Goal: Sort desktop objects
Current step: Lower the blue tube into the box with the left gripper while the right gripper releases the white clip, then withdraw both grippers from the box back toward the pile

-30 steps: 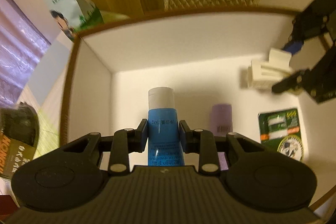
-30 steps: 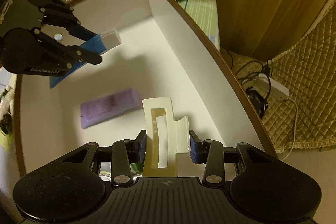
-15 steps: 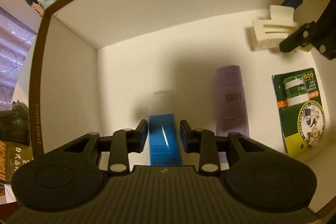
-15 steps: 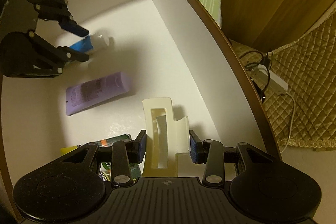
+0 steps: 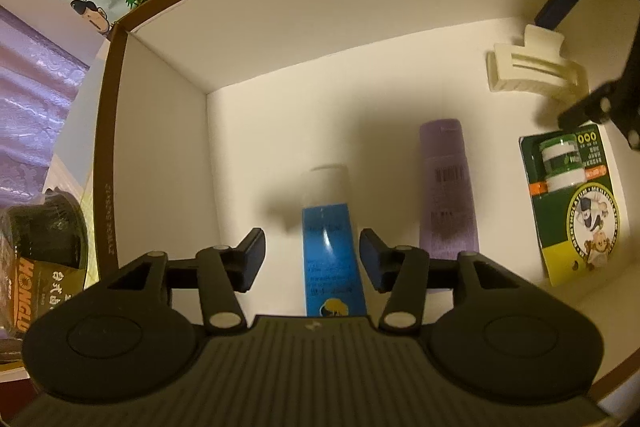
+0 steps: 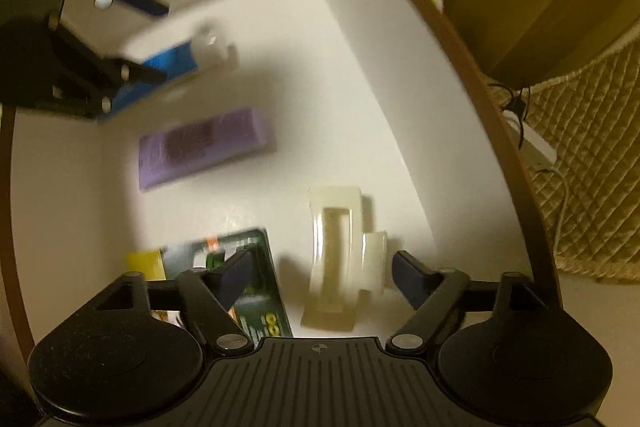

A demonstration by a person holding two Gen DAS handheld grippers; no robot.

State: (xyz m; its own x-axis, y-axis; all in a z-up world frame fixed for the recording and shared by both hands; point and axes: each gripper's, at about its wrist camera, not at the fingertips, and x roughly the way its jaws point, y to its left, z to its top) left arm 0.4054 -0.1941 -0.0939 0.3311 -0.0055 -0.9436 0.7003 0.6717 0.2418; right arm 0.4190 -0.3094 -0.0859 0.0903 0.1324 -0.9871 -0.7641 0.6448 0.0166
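Box (image 5: 160,155) holds four things on its floor: green card (image 5: 576,203), purple tube (image 5: 448,187), blue tube (image 5: 332,259) between the spread left gripper (image 5: 312,259), clip (image 6: 344,259) between the spread right gripper (image 6: 320,279)

I'm reading "HONGL" on the dark jar (image 5: 38,259) | "000" on the green card (image 5: 576,203) | tube print's blurring out

- Blue tube (image 5: 331,259): bottom end hidden behind the left gripper (image 5: 312,255) body; label text too small to read.
- Right wrist view motion-blurred: purple tube (image 6: 202,147) print unreadable.
- Green blister card (image 6: 256,291): partly covered by a finger of the right gripper (image 6: 320,277).
- Black jar (image 5: 44,243): cut off at the left edge.
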